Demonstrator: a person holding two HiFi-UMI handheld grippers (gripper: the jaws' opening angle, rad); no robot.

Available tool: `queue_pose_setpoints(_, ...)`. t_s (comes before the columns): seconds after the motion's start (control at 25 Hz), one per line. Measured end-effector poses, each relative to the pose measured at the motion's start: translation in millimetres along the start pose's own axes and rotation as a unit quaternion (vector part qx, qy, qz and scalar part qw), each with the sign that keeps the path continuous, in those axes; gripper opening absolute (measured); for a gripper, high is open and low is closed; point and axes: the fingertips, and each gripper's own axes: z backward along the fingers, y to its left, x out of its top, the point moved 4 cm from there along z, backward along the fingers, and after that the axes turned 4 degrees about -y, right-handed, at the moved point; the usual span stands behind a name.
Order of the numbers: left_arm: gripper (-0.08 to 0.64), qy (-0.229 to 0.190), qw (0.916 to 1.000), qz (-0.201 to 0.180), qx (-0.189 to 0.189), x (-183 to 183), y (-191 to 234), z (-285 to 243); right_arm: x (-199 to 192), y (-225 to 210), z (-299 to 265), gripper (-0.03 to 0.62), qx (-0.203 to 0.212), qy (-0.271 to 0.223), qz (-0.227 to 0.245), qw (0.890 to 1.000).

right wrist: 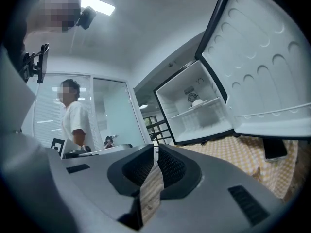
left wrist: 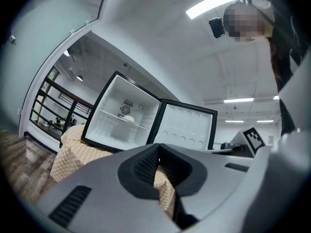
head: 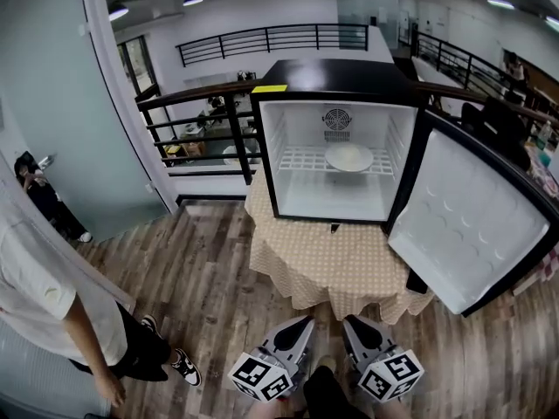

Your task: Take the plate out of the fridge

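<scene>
The plate (head: 348, 157) lies flat on the wire shelf (head: 301, 161) in the upper half of the open fridge (head: 332, 78), towards the back wall and a little right of the shelf's middle, under the small fan. The fridge stands on a table with a checked cloth (head: 332, 264). Both tools hang low in the head view, well apart from the fridge and short of the table's near edge. The left gripper (head: 305, 320) has its jaws closed, pads meeting at the tips with nothing between them, and the right gripper (head: 348, 320) is likewise closed and empty, with only floor showing through the slit. From the right gripper the plate sits almost dead at 12 o'clock; from the left gripper it is nearer 1 o'clock, so the right one looks to have the straighter line in. The door (head: 472, 225) hangs wide at about 2 o'clock, just beside that path. The plate is round, so no axis matters; its near rim faces the opening, and the jaws would need to open before reaching it.
</scene>
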Motion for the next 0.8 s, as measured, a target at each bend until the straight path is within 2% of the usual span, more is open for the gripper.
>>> queue_pose_setpoints(0.32,0.009,-0.004,0.9999,-0.011,-0.008,17.3,45.7,-68.3,25.2,-36.5,-66.4,0.048,0.015,-0.006,-0.004,1.0)
queue_pose_setpoints(0.8,0.009,0.01,0.9994,0.002,-0.034,10.9,84.4,-159.6,46.4,-110.0,-120.3,0.048,-0.011,-0.014,-0.049,0.999)
